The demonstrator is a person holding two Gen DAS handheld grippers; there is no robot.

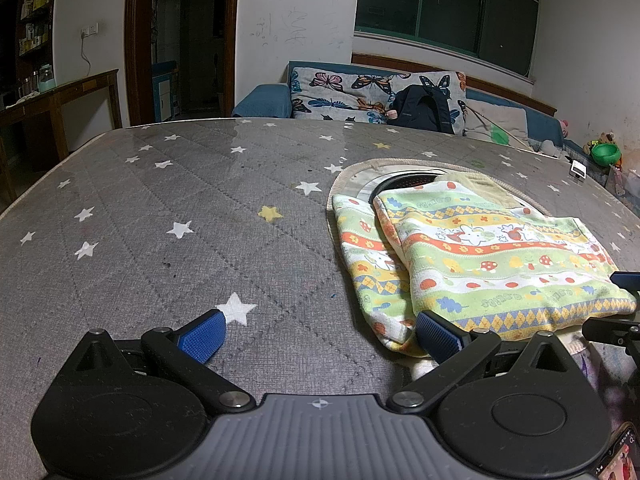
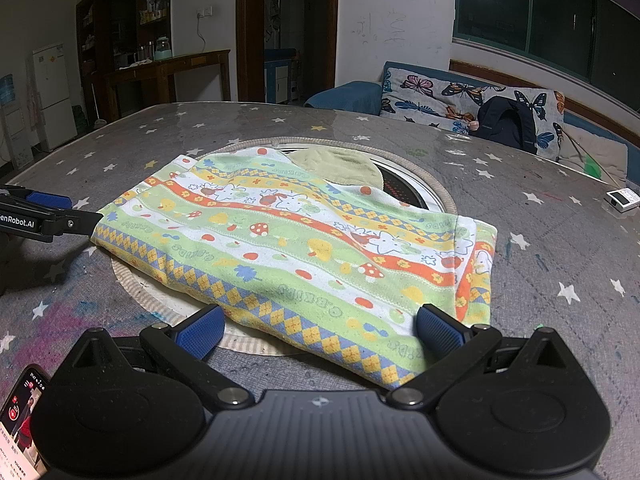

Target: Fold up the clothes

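Note:
A folded children's cloth [image 1: 480, 256] with green, orange and yellow bands and mushroom prints lies on the grey star-patterned table [image 1: 180, 208]. It covers part of a round inset [image 2: 416, 188] in the tabletop. My left gripper [image 1: 320, 336] is open at the cloth's left near corner, and its right finger [image 1: 438, 338] is against the hem. In the right wrist view the cloth [image 2: 300, 248] fills the middle. My right gripper [image 2: 320, 330] is open, with the cloth's near edge lying between its fingers. The left gripper [image 2: 68, 210] shows at the cloth's left corner.
A pale green-beige cloth [image 2: 336, 164] sits under the far edge of the folded one. A small white device [image 2: 622, 199] lies at the table's right. A phone [image 2: 20, 420] is at the lower left. Behind the table stand a butterfly-print sofa [image 1: 352, 92] and a dark backpack [image 1: 424, 108].

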